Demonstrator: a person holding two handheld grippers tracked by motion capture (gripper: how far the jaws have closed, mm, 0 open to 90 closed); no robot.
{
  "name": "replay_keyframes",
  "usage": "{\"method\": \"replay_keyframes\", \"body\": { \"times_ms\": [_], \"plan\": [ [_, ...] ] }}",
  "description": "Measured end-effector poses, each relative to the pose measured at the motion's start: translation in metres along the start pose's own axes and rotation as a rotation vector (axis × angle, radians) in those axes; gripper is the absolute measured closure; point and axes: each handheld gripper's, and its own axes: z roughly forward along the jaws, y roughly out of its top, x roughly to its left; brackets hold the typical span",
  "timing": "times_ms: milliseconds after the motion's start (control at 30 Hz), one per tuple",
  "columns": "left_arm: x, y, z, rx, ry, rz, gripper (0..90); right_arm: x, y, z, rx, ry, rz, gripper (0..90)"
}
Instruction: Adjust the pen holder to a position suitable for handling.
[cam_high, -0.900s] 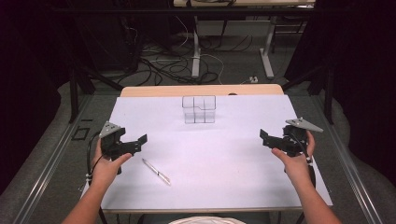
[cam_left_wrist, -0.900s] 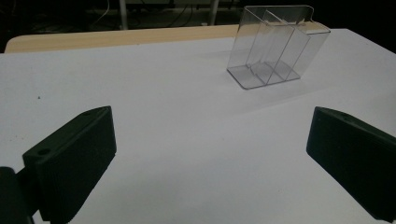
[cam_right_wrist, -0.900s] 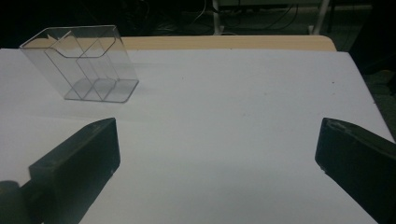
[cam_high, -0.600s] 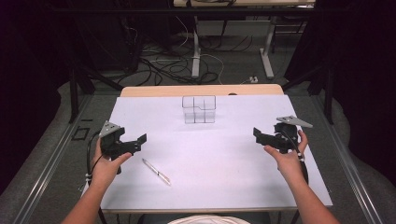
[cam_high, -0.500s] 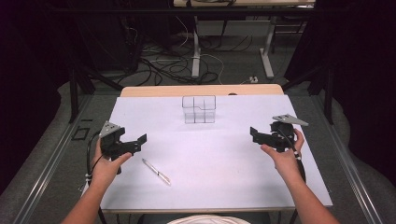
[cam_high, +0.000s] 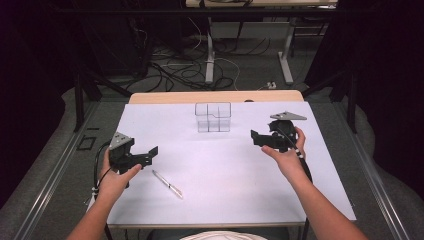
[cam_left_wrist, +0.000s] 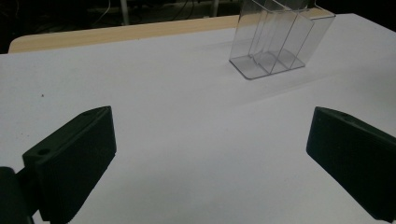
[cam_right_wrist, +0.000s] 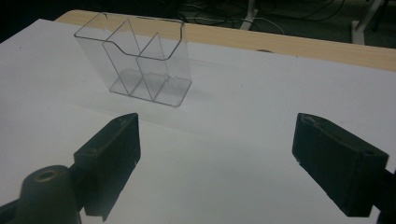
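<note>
A clear plastic organizer (cam_high: 213, 117) with several compartments stands upright at the back middle of the white table (cam_high: 225, 190); nothing lies in it. It appears too in the left gripper view (cam_left_wrist: 280, 39) and the right gripper view (cam_right_wrist: 140, 60). A slim pen (cam_high: 167, 184) lies flat at the front left. My left gripper (cam_high: 148, 154) hovers just left of the pen, open, nothing between its jaws (cam_left_wrist: 210, 158). My right gripper (cam_high: 256, 138) hangs right of the organizer, a little nearer me, open and holding nothing (cam_right_wrist: 215, 158).
A wooden strip (cam_high: 215, 96) runs along the table's far edge. Beyond it the floor holds cables (cam_high: 165, 65) and desk legs (cam_high: 210, 50). Metal rails (cam_high: 55, 165) flank the table on both sides.
My right gripper has moved left and away from me, from the table's right edge toward the organizer. The left gripper, the pen and the organizer have stayed put.
</note>
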Motion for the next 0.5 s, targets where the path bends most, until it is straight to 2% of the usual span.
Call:
{"method": "replay_keyframes", "body": {
  "times_ms": [200, 233, 500],
  "plan": [
    [0.001, 0.000, -0.001, -0.005, 0.010, 0.002, 1.4, 0.009, 0.015, 0.007, 0.008, -0.002, -0.023, 15.1],
    [0.002, -0.001, -0.001, -0.008, 0.013, 0.002, 1.4, 0.013, 0.020, 0.011, 0.024, -0.009, -0.042, 15.1],
    [0.004, -0.001, -0.002, -0.011, 0.019, -0.012, 1.5, 0.024, 0.036, 0.026, 0.088, -0.027, -0.059, 15.7]
  ]
}}
